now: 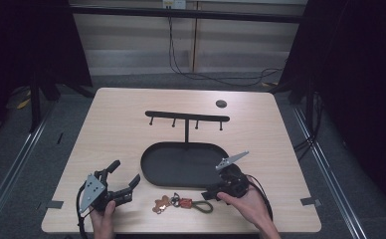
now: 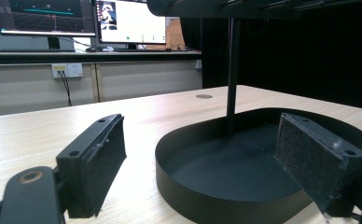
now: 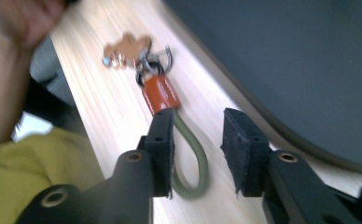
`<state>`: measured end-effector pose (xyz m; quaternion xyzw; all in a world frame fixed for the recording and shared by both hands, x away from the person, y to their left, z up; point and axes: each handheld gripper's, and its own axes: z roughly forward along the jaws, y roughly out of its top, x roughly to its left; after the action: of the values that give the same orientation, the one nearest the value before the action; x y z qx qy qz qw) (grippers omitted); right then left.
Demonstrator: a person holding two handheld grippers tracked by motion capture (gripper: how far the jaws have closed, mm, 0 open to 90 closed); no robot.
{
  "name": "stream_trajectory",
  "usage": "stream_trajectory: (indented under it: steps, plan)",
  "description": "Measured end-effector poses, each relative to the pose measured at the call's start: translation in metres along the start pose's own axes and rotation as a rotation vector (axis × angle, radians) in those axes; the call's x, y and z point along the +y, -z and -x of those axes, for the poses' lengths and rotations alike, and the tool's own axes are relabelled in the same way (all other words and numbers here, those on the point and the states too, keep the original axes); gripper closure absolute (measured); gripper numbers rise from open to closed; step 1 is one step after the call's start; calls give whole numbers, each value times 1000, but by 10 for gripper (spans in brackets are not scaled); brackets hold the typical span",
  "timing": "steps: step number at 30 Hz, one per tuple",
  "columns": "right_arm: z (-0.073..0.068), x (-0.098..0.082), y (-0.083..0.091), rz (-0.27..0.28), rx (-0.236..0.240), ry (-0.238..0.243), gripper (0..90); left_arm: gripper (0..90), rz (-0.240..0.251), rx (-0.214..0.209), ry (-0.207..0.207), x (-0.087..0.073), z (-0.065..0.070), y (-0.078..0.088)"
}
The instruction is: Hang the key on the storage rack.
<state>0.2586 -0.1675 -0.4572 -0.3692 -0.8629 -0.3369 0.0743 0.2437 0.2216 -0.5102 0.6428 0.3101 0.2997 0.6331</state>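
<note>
A keychain lies near the table's front edge: a brown leather charm (image 1: 161,204), an orange tag (image 1: 185,202) and a green cord loop (image 1: 204,206). My right gripper (image 1: 210,193) points left at it. In the right gripper view the green loop (image 3: 193,158) lies on the wood between the jaws of the right gripper (image 3: 198,119); it runs beside the left pad (image 3: 163,154), the right pad stands clear, and the gripper is open. My left gripper (image 1: 125,173) rests at the front left, open and with nothing in it, facing the black oval tray (image 1: 146,159).
A thin post rises from the tray to a crossbar with several pegs (image 1: 186,117). A small dark disc (image 1: 221,103) sits at the back right of the table. In the left gripper view, the tray wall (image 2: 193,191) stands just ahead of the left gripper (image 2: 202,126).
</note>
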Motion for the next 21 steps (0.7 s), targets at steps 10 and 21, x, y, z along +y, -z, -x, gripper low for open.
stream_trajectory:
  steps: [10, 21]
  plan:
    - [-2, -1, -9, -163, 1, 47, 815, 158, 0, 1, 3, 0, 0, 0]
    - [0, 2, -19, -212, -3, 74, 825, 158, 0, 0, 2, 0, 0, 0]
